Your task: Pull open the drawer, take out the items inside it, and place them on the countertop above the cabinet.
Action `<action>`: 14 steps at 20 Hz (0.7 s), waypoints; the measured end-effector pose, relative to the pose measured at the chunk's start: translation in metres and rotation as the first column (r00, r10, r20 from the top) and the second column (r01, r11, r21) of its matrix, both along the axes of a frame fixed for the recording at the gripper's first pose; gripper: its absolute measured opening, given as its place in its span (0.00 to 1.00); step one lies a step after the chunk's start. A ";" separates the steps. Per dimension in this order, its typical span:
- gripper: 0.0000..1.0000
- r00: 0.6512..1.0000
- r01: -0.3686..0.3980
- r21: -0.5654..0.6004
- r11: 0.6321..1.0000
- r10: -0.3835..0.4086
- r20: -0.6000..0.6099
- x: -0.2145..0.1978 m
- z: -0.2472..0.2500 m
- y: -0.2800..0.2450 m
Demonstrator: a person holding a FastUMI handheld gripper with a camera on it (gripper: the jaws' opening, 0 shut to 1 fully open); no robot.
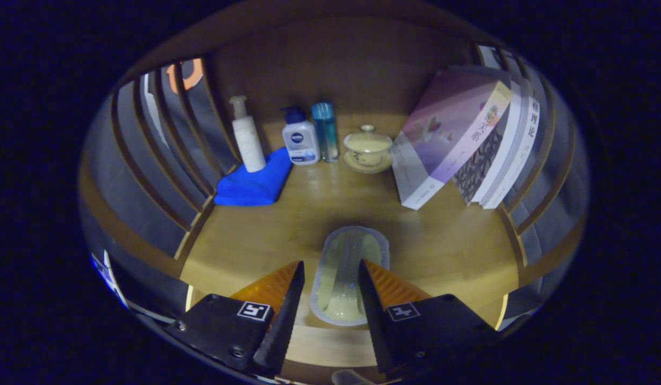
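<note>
Between the fingers of the gripper lies a pale yellowish packet with a translucent grey sealed border, flat on the wooden countertop near its front edge. Jaws are spread, one finger on each side of the packet; can't tell whether either pad actually touches it, so not a confirmed grasp. The packet runs lengthwise away from the fingers, its far end reaching beyond the tips.

Back edge of the countertop, left to right:
- white pump bottle, upright, standing on the rear of a folded blue cloth at the back-left corner
- white bottle with dark blue cap, just beside the cloth
- clear blue bottle, touching or nearly touching the white one
- lidded ceramic cup on a saucer, near the middle of the back edge

Back-right corner — a row of books, tilted, leaning toward the right side wall, with the front one's purple cover facing out.

Slatted wooden side panels flank the countertop left and right, with a plain wooden back panel behind the bottles.
</note>
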State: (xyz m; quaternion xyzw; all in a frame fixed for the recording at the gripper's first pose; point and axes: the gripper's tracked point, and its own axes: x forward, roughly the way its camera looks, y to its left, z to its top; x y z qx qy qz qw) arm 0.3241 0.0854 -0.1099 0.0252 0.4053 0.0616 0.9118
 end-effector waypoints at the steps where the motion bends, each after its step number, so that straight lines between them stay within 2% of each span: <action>1: 0.65 0.999 -0.004 0.002 1.000 0.004 0.049 -0.003 0.009 0.002; 4: 0.65 0.976 0.020 0.000 1.000 -0.019 0.216 -0.007 0.038 0.003; 6: 0.79 0.953 0.057 0.006 0.998 -0.057 0.299 -0.016 0.056 -0.003; 9: 1.00 0.927 0.036 0.038 0.999 -0.047 0.371 -0.037 0.069 0.004; 14: 0.99 0.867 -0.036 0.065 0.997 -0.001 0.498 -0.081 0.092 0.027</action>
